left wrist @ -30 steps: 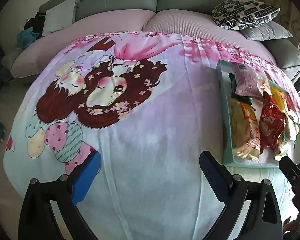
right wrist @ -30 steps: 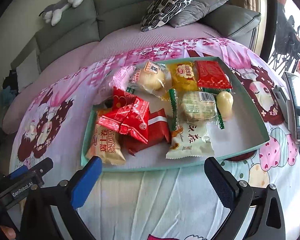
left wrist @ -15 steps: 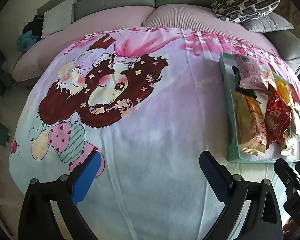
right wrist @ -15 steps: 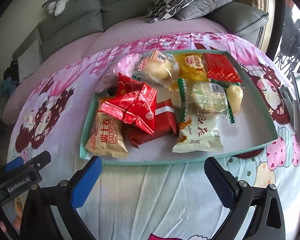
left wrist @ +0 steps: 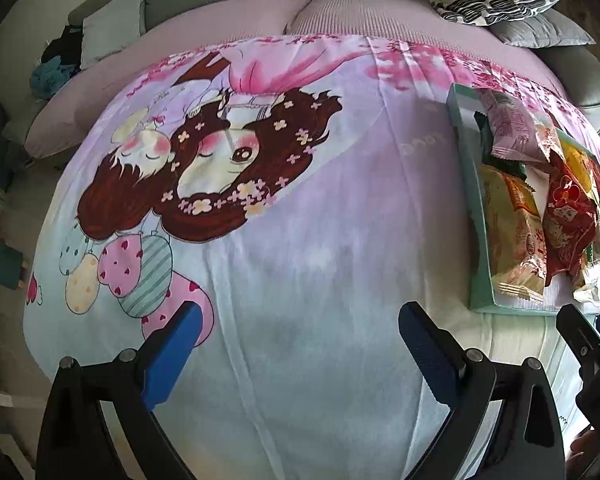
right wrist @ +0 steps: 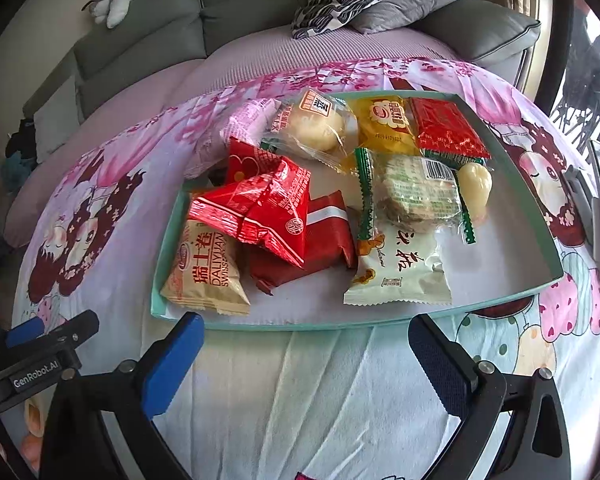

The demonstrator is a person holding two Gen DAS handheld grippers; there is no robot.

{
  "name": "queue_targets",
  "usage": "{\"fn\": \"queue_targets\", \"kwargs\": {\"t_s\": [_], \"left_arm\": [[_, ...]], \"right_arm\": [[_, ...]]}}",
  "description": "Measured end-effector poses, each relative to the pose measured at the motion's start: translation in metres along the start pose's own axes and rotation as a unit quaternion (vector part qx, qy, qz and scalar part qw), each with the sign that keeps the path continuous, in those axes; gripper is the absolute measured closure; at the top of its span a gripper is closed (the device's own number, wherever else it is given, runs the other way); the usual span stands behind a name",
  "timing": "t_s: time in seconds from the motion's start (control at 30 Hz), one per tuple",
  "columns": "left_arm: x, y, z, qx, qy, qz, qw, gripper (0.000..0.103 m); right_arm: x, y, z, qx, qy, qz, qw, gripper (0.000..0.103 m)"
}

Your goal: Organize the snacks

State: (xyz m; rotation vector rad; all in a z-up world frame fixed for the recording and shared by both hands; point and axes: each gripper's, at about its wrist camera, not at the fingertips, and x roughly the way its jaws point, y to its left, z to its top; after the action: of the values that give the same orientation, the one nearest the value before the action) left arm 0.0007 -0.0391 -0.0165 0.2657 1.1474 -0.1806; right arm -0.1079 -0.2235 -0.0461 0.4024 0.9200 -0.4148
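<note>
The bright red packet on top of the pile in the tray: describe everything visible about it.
The bright red packet is a glossy, crinkled foil-like wrapper, puffed and sealed, with white stripes, small white print and a round white emblem. It lies tilted on top of the heap at the left of the teal tray, overlapping the beige Swiss-roll packet and the darker red packet. Another red packet sits just behind it. Neither gripper touches it. In the left wrist view it appears at the right edge.

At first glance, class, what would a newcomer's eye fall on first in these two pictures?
Most striking is the teal tray heaped with snack packets, with the shiny red packet lying on top at its left side. Under it spreads the pink cartoon blanket, which fills the left wrist view. Both the left gripper and the right gripper are open and empty.
</note>
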Motion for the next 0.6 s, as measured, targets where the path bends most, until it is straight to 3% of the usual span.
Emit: {"fn": "queue_targets", "kwargs": {"t_s": [0.6], "left_arm": [[0.0003,-0.0009,-0.0003,0.004,0.003,-0.006,1.0,0.004]], "right_arm": [[0.0035,0.0007,-0.0007,0.001,0.006,0.002,1.0,0.0]]}}
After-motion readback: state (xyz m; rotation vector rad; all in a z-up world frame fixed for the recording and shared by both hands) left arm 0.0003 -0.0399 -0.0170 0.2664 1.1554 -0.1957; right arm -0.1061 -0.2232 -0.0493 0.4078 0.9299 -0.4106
